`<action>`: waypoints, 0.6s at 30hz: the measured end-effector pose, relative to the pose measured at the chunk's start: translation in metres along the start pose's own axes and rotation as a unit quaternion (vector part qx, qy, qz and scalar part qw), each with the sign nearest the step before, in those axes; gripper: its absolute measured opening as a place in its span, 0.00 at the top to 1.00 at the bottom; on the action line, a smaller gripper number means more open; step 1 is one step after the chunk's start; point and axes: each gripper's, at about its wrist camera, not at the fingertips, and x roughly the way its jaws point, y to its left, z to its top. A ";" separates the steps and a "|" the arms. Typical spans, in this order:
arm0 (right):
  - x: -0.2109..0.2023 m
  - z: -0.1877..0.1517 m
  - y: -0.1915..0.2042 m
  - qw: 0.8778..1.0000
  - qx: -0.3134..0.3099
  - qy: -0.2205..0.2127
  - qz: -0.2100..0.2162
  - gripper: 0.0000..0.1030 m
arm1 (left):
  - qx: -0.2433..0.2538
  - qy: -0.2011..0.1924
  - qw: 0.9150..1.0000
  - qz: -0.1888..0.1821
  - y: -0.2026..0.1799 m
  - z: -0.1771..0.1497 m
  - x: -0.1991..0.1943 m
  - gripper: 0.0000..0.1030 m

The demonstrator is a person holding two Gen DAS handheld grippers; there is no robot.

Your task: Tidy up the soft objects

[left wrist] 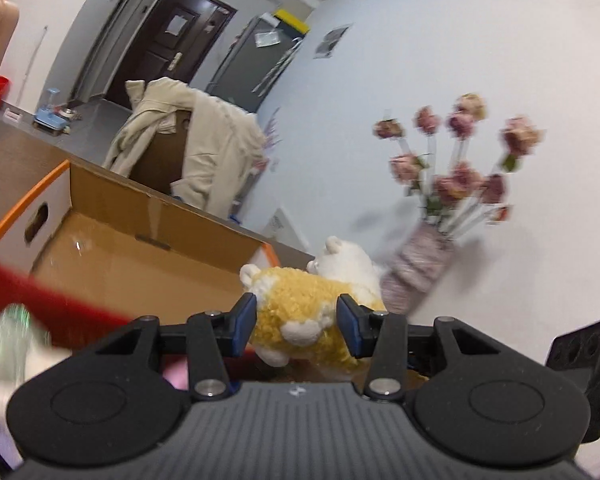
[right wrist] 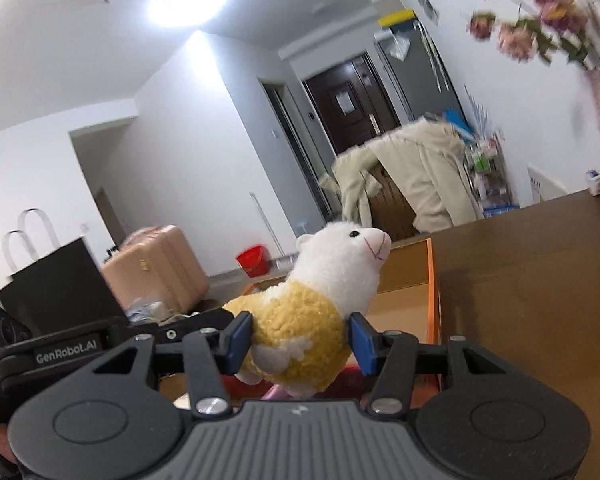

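A plush alpaca with a yellow woolly body and a white head (left wrist: pixel 300 304) sits between the blue pads of my left gripper (left wrist: pixel 296 326), which is shut on its body. The same kind of plush (right wrist: pixel 300 328) sits between the pads of my right gripper (right wrist: pixel 300 344), also shut on its yellow body, white head up and facing right. Whether this is one toy or two I cannot tell. An open cardboard box with orange edges (left wrist: pixel 112 208) lies just beyond the left gripper; its far wall shows in the right wrist view (right wrist: pixel 430 280).
A vase of pink flowers (left wrist: pixel 416 268) stands on the brown table (right wrist: pixel 520 300) at the right. A chair draped with a beige coat (left wrist: pixel 204 148) is behind the box. A pink suitcase (right wrist: pixel 160 268), a black bag (right wrist: pixel 56 284) and a red bucket (right wrist: pixel 254 260) are on the floor.
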 end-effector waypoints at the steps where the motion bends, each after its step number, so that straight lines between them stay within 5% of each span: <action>1: 0.018 0.007 -0.008 1.000 0.005 0.013 -0.002 0.50 | 0.001 0.005 1.000 0.009 0.005 0.004 0.016 0.57; 9: 0.098 0.012 -0.049 0.994 -0.001 0.084 -0.072 0.51 | -0.034 0.117 0.992 0.017 0.047 0.004 0.102 0.60; 18: 0.078 0.011 -0.014 0.990 -0.078 0.047 -0.108 0.48 | -0.003 0.076 0.997 0.018 0.034 0.023 0.057 0.57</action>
